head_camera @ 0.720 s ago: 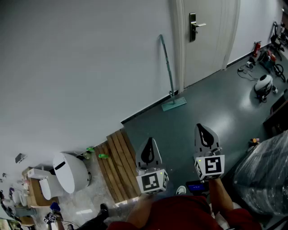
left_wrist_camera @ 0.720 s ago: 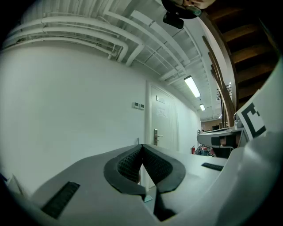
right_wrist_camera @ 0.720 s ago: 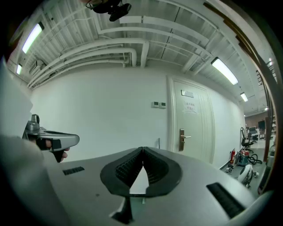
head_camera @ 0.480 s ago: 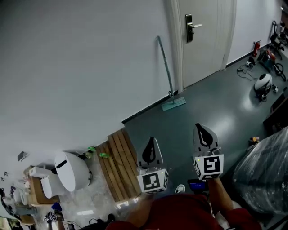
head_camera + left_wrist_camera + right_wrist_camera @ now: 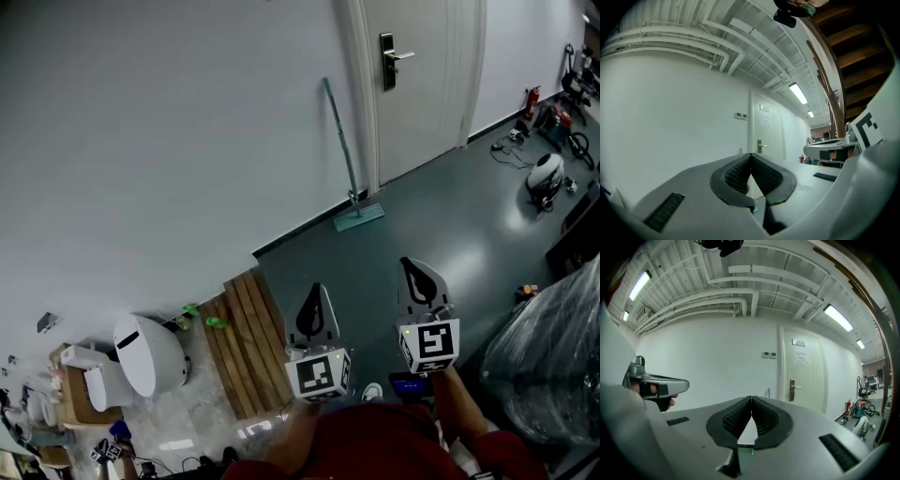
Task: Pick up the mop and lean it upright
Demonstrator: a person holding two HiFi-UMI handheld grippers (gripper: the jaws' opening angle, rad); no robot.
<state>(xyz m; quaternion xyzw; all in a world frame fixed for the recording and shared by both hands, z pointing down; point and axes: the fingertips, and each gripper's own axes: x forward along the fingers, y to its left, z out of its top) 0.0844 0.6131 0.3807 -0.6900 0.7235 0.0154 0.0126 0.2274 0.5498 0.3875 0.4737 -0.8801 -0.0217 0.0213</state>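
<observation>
Close to the person's chest, the left gripper [image 5: 316, 295] and right gripper [image 5: 413, 272] hover side by side, both jaws pressed together on nothing. Farther off, the mop [image 5: 343, 145] leans upright against the white wall [image 5: 187, 122], just beside the door [image 5: 412, 84].

Bare floor [image 5: 441, 220] to mop [image 5: 346, 159], wooden slats [image 5: 246, 339] left

The dark floor [image 5: 441, 234] bore the mop [image 5: 360, 217] by the wall, wooden slats [image 5: 246, 342] and a plastic-wrapped heap [image 5: 553, 366].
</observation>
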